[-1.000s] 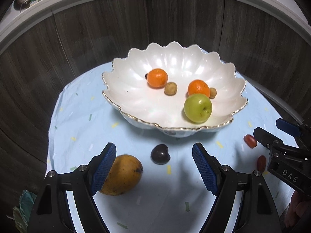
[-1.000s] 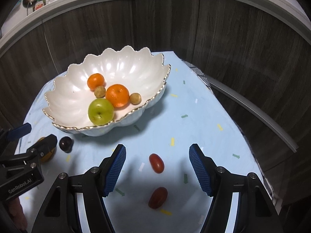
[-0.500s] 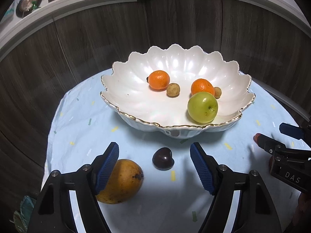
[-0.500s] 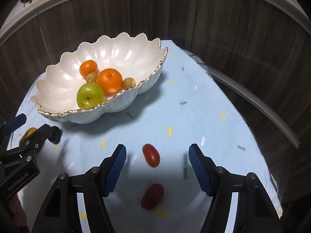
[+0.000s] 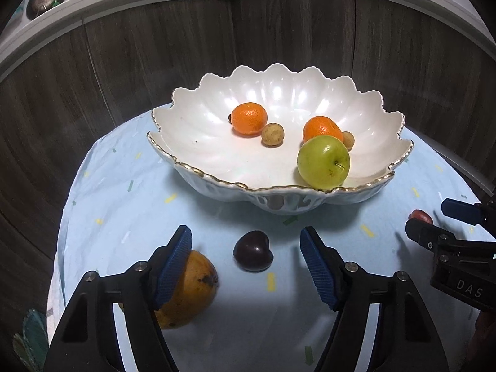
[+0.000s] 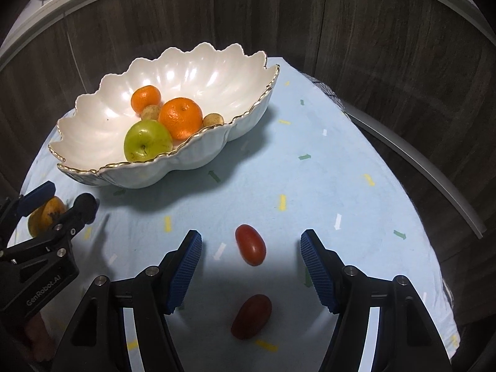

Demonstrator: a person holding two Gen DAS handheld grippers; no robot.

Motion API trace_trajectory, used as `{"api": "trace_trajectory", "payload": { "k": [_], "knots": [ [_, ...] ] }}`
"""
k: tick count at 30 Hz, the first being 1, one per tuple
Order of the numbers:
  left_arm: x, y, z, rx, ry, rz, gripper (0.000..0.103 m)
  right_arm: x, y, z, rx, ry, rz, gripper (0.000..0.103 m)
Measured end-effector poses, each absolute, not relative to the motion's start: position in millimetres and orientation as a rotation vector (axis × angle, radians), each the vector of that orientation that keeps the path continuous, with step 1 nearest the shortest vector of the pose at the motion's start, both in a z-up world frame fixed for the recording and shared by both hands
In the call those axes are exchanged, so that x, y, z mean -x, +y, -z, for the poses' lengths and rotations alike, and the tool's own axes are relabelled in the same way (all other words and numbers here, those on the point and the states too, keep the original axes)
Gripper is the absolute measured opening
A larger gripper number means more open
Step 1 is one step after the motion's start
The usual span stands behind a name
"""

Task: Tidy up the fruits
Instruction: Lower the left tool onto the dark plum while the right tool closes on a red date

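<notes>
A white scalloped bowl [image 5: 198,142] [image 6: 93,142] holds two oranges [image 5: 249,118] [image 6: 180,118], a green apple [image 5: 323,161] [image 6: 146,144] and two small brown fruits [image 5: 272,134]. My left gripper [image 5: 246,260] is open, with a dark cherry [image 5: 252,254] on the cloth between its fingers and a yellow mango [image 5: 190,291] behind the left finger. My right gripper [image 6: 251,262] is open around a red grape tomato [image 6: 250,248]; a second tomato [image 6: 251,316] lies nearer the camera.
A light blue cloth [image 6: 325,186] with coloured flecks covers the round table. Dark wood panels [image 5: 124,62] curve close behind. The right gripper shows at the right edge of the left wrist view [image 5: 449,241], the left gripper at the left edge of the right wrist view [image 6: 46,232].
Both grippers have come lower and nearer to the cloth. The cherry and the tomato now sit more squarely between the open fingers.
</notes>
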State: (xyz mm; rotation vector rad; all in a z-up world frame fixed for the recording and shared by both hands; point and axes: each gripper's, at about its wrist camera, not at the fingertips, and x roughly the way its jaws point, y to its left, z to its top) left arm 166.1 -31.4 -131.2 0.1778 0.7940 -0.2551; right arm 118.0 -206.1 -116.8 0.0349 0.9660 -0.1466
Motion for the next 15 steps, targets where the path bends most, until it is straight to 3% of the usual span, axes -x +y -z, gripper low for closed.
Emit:
{"api": "trace_trajectory", "payload": {
  "k": [4,12,15],
  "knots": [
    [-168.3,-35.2,133.3,-0.184,0.8,0.26,0.063,-119.4,-208.5,118.5,-0.042,0.972,0.148,0.065],
    [-171.3,-41.9,137.7,-0.21,0.816,0.256,0.06,-125.1,-212.8,126.5,-0.043,0.991,0.151,0.057],
    [-173.0,-44.1,139.9,-0.215,0.834,0.259,0.053,-125.0,-212.7,126.7,-0.041,0.988,0.151,0.055]
  ]
}}
